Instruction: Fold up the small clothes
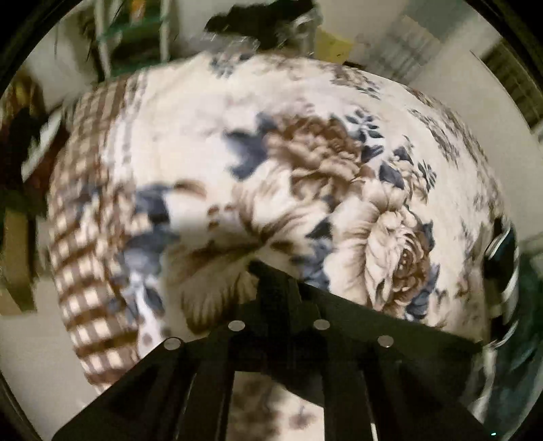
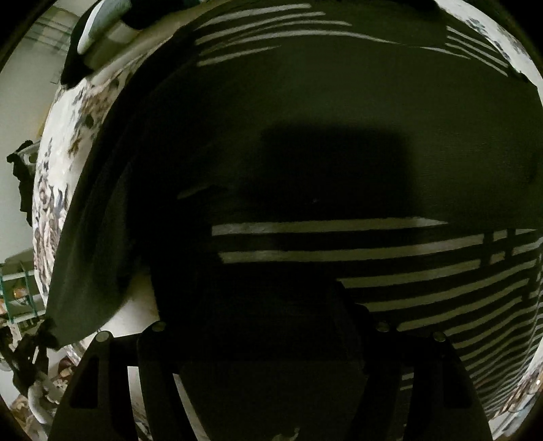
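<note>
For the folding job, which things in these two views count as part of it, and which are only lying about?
Part of the job:
- dark striped garment
- right gripper, close over it
- left gripper

Lying about:
- floral blanket underneath
- metal shelf rack
- dark clothing heap at the far edge

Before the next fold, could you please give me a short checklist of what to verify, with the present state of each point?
1. Dark striped garment lies on the floral blanket: ok.
2. Garment spread flat: not ok, its left edge is turned up.
3. Right hand-held gripper over the garment: ok.
4. Right grip on the cloth: cannot tell, too dark.
5. Left hand-held gripper shut, holding nothing: ok.
6. Left view sharp: not ok, blurred.
</note>
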`<state>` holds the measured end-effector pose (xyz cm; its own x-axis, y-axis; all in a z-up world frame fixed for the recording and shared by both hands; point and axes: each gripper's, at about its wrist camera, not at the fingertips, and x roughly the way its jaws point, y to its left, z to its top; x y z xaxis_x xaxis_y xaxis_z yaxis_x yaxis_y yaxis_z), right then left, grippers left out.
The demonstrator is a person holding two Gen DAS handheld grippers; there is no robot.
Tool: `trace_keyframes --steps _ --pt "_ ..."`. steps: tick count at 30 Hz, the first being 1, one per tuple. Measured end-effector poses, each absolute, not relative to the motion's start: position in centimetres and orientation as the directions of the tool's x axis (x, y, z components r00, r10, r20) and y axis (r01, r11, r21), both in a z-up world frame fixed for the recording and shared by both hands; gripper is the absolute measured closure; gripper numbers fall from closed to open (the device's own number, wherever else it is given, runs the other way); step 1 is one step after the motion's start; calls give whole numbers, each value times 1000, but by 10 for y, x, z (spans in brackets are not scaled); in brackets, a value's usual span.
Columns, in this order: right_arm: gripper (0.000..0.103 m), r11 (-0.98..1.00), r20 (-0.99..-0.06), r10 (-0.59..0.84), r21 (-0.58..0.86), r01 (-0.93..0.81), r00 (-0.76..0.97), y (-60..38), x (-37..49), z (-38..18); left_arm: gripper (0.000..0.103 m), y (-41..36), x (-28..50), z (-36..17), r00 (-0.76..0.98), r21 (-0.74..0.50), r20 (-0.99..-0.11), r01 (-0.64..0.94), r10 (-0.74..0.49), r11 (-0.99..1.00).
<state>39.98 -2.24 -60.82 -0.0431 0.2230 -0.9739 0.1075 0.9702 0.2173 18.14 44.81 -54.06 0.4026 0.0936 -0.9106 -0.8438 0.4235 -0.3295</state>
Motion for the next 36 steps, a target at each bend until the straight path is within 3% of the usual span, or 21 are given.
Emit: trace_keyframes --steps 2,4,5,8,12,14,15,16,17,21,24,31,36 --pt "20 969 -974 225 220 111 -35 -20 397 -609 79 449 163 -540 423 -373 -903 -859 73 351" --pt "20 970 -977 212 211 120 1 -25 394 -604 36 446 140 -542 462 -434 -885 -864 62 254" --pt "20 967 -975 220 222 124 25 -28 392 -601 32 442 126 -543 492 -473 -869 -860 61 191" --pt "13 960 -973 225 231 156 56 -40 390 -597 32 430 112 -560 572 -569 -820 -819 13 69" --pt "13 951 -972 227 235 202 62 -66 389 -595 32 426 134 -592 598 -598 -801 -801 -41 8" --pt "13 950 -975 209 220 221 69 -81 388 -591 34 429 149 -599 585 -585 -811 -811 -10 -1" --pt "13 952 -978 196 208 224 73 -88 390 -589 45 431 158 -595 566 -565 -823 -824 41 26" --pt "13 957 -983 168 181 226 77 -97 392 -587 81 433 167 -589 536 -532 -841 -844 75 68" --pt "13 963 -989 129 143 231 74 -106 392 -585 100 435 176 -584 505 -494 -858 -861 93 118" --pt "13 971 -998 -30 -17 237 51 -140 398 -579 98 426 216 -543 425 -337 -881 -871 206 357" --pt "12 965 -997 -51 -34 262 56 -170 405 -571 98 407 238 -507 416 -247 -869 -834 269 493" --pt "12 933 -988 90 127 337 122 -230 429 -557 98 287 320 -398 552 -140 -772 -631 315 763" --pt "12 908 -967 182 235 346 178 -299 426 -548 98 131 402 -381 614 -113 -769 -407 180 906"
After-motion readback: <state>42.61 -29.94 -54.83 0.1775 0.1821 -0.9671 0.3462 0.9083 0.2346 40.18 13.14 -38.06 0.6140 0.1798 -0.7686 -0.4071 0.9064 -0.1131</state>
